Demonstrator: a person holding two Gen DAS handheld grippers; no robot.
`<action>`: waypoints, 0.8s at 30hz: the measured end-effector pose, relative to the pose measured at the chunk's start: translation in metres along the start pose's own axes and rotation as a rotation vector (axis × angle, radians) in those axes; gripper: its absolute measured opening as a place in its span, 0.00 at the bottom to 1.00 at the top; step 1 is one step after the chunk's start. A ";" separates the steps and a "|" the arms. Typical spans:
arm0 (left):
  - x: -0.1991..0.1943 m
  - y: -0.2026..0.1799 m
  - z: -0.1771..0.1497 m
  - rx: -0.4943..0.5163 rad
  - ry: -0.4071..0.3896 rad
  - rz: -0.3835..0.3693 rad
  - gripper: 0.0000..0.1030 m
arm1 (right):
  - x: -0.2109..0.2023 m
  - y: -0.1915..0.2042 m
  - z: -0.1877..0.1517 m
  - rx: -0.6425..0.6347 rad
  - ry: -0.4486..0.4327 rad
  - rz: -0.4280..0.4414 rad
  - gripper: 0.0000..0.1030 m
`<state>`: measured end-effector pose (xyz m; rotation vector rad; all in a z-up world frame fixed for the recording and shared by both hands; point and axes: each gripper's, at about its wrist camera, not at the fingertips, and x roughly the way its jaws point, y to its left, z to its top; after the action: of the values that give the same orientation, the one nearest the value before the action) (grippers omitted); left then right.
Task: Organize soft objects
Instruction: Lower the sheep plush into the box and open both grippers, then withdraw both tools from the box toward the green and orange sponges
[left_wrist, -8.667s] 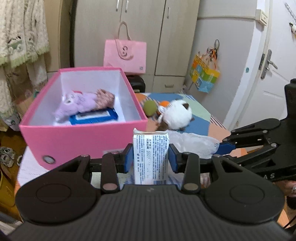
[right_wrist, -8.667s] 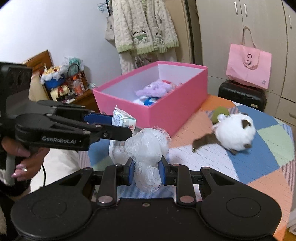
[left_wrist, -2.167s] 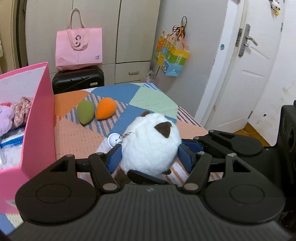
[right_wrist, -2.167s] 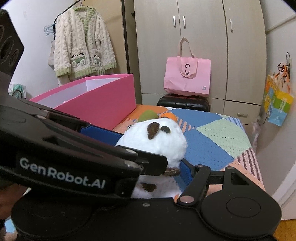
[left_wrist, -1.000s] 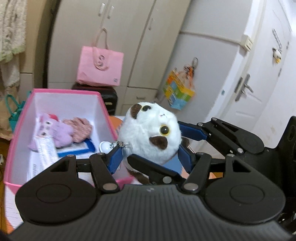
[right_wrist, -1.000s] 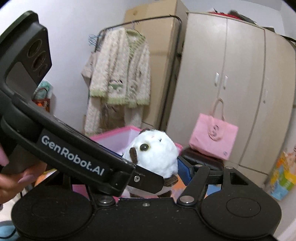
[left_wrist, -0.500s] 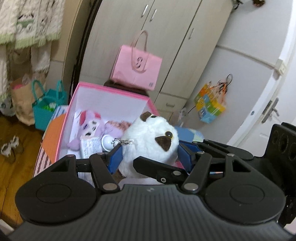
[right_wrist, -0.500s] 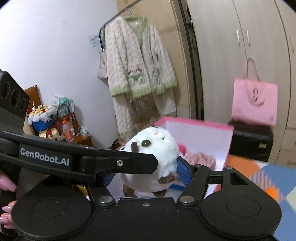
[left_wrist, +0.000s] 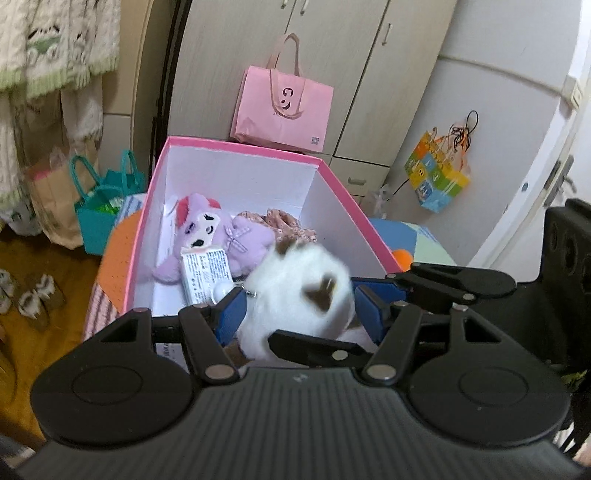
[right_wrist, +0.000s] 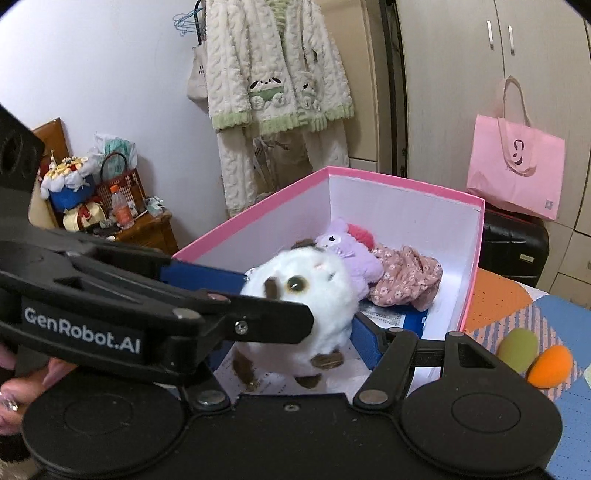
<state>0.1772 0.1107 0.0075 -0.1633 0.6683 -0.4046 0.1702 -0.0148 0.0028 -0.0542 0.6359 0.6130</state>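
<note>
A round white plush cat (left_wrist: 295, 291) with brown patches sits between the fingers of both grippers, just above the near end of the pink box (left_wrist: 236, 146). My left gripper (left_wrist: 299, 310) and my right gripper (right_wrist: 295, 325) are both spread wide around it, and its outline is blurred. It also shows in the right wrist view (right_wrist: 303, 295). In the box lie a purple plush doll (left_wrist: 214, 236), a floral cloth (right_wrist: 406, 277) and a tissue pack (left_wrist: 205, 273).
A green soft egg (right_wrist: 517, 349) and an orange one (right_wrist: 550, 365) lie on the patchwork table right of the box. A pink tote bag (left_wrist: 282, 105) on a black suitcase stands behind. A teal bag (left_wrist: 107, 206) sits on the floor at left.
Both grippers carried the plush cat from the table over to the pink box and lowered it. The fingers have spread wider and the cat is now blurred with motion.
</note>
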 end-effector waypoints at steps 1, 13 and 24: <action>-0.002 -0.001 0.000 0.007 -0.001 0.002 0.63 | 0.000 0.000 0.001 0.001 0.001 0.009 0.70; -0.047 -0.028 -0.001 0.171 -0.078 0.108 0.65 | -0.040 0.014 0.004 -0.092 -0.022 -0.053 0.70; -0.094 -0.068 -0.004 0.283 -0.130 0.098 0.69 | -0.115 0.017 0.000 -0.201 -0.042 -0.124 0.70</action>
<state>0.0864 0.0881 0.0760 0.1109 0.4830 -0.3871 0.0881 -0.0606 0.0707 -0.2661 0.5242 0.5548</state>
